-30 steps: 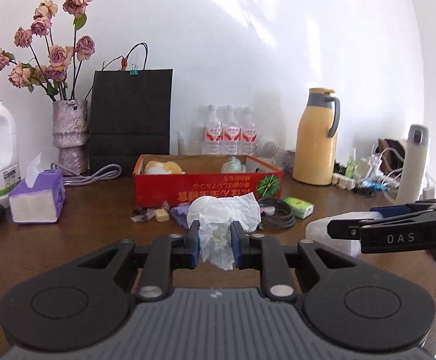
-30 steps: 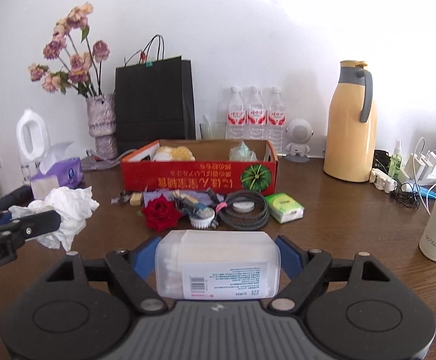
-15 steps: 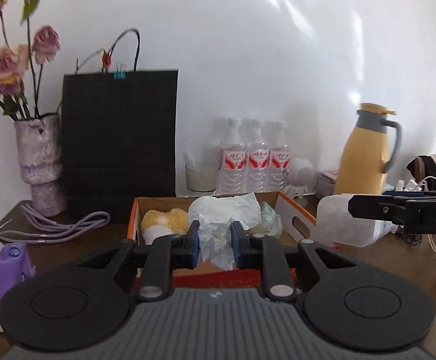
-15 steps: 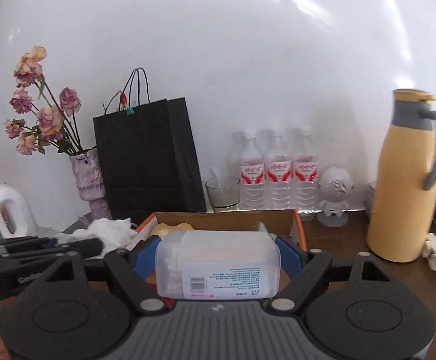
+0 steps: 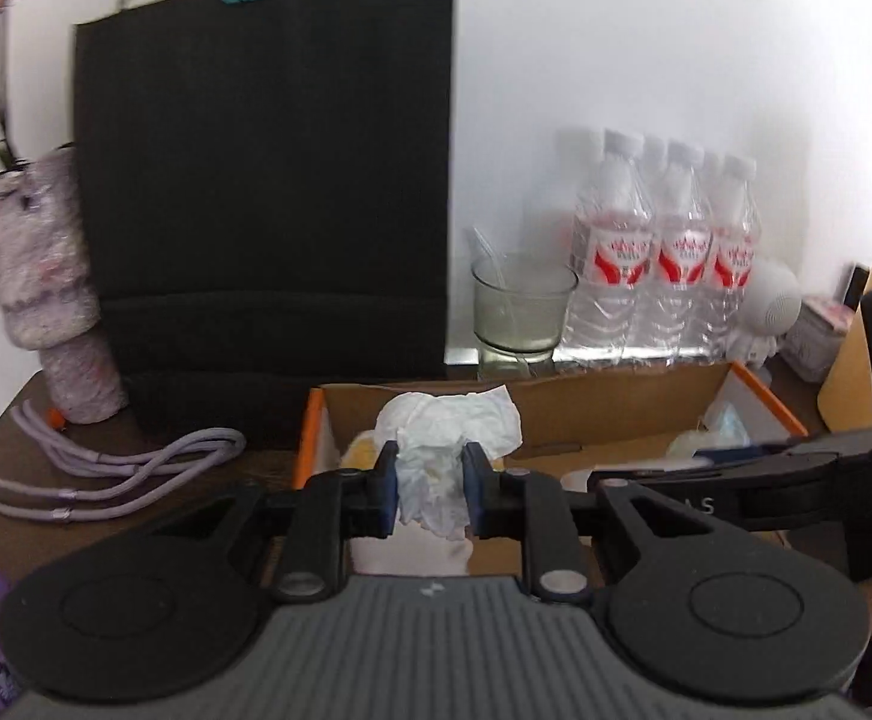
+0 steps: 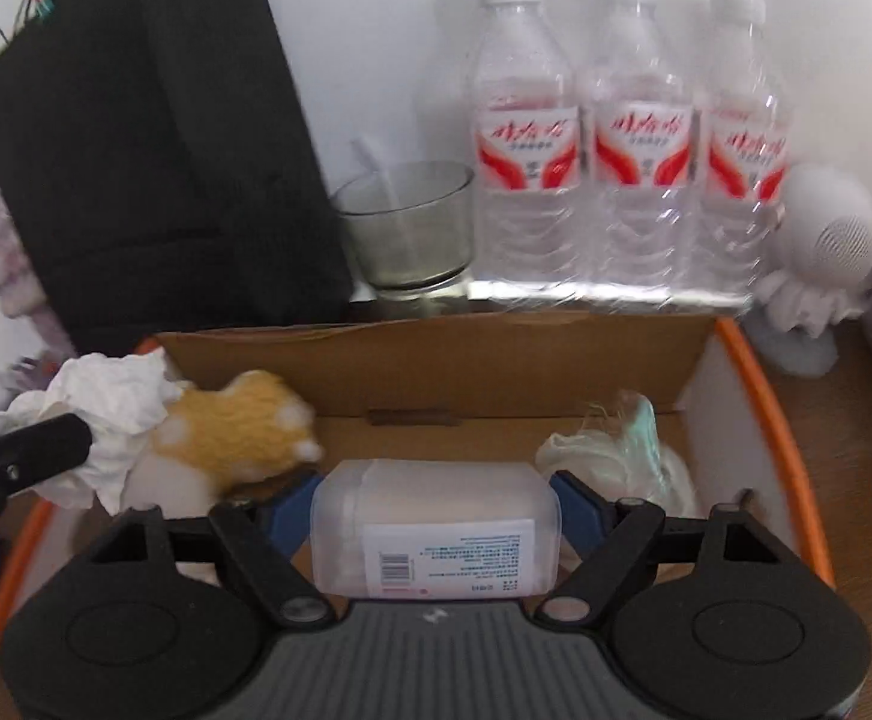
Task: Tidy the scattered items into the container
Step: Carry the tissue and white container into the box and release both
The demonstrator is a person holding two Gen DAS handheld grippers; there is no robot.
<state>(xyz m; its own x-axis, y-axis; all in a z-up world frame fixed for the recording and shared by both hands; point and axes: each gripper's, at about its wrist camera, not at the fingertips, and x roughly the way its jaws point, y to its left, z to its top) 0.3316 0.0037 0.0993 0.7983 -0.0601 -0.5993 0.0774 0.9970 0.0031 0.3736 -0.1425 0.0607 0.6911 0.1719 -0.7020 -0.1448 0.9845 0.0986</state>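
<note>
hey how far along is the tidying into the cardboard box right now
Done: a yellow plush toy and a pale crumpled bag already lie in the cardboard box. In hand: the left tool grips a crumpled tissue and the right tool a clear plastic container, both over the box. Left: releasing both; anything remaining outside isn't visible.

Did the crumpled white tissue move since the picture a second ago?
Yes. The crumpled tissue, pinched in the left tongs, went from the bare table in front of the cardboard box to over its inside.

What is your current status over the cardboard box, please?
Left gripper shut on crumpled white tissue. Right gripper shut on clear plastic tub. Both over orange-rimmed cardboard box. Nothing blocking.
</note>
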